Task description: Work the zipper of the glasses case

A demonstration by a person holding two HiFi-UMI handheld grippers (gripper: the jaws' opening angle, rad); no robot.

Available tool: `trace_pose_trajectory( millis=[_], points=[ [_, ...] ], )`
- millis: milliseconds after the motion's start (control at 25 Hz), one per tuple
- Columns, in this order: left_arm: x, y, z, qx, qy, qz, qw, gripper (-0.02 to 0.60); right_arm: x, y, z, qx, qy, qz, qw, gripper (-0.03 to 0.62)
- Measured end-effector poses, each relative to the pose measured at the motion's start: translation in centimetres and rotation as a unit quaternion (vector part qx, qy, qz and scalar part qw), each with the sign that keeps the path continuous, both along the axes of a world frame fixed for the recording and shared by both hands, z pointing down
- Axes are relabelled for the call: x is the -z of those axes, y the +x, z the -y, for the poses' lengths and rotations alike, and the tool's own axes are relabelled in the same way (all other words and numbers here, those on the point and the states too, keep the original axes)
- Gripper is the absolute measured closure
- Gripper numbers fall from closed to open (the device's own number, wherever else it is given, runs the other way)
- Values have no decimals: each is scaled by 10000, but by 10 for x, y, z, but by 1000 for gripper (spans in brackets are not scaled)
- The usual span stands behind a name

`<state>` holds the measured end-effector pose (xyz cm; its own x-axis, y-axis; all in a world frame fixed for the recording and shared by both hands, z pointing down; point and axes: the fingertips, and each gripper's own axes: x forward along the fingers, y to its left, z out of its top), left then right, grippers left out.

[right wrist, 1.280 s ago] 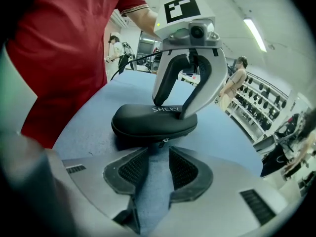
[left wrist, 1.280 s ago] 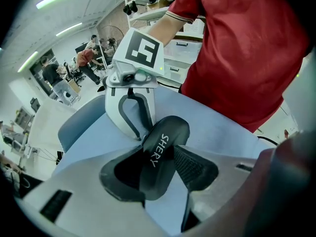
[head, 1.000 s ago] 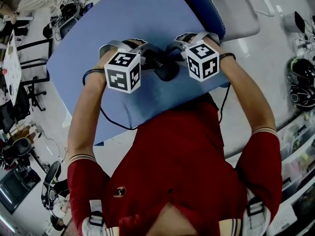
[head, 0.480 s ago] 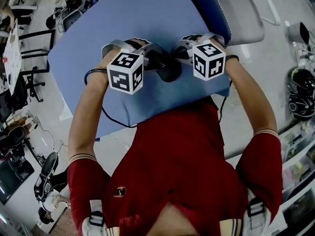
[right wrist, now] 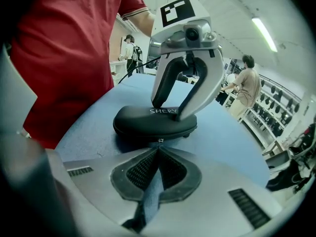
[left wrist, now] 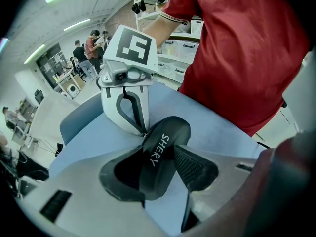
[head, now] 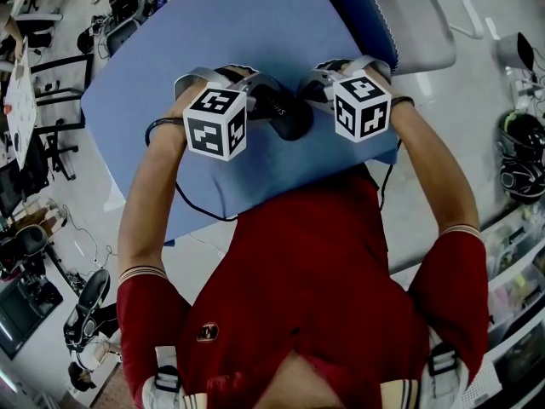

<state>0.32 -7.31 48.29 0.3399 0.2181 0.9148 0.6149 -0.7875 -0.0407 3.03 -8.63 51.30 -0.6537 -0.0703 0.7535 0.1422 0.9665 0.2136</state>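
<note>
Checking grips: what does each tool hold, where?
Left tool clamps one end of the black oval glasses case; right tool, just closed, pinches its metal zipper pull.

Both arms reached forward and converged, the left forearm [head: 146, 196] and right forearm [head: 433, 167] bare below short red sleeves, a dark band at each wrist. The left tongs [left wrist: 159, 158] pointed steeply down, jaws clamped on one end of the glasses case [left wrist: 167, 138], a ribbed pad pressed to either side. The right tongs [right wrist: 159, 148] faced them from close by, tilted less steeply. Their jaws had just been closing and met at the tips on the small zipper pull [right wrist: 159, 141].
</note>
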Motion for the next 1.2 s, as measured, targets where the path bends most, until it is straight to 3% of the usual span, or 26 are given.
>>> trace_pose_trajectory(
  millis=[240,440,800,1200],
  points=[
    [-1,-2,-2,-3,-83,-39,10000,405,0,5,-16,80,-93,-288,9995,595],
    [-2,-6,-1,-20,-161,-109,9998,405,-1,6,-29,-127,-137,-487,9986,595],
    [-4,-7,-1,-138,-238,-266,9993,405,-6,7,-53,-1288,-244,-522,9900,595],
    [-5,-8,-6,-175,-342,-365,9986,405,-6,-2,-82,-2641,-192,-504,9630,595]
  ],
)
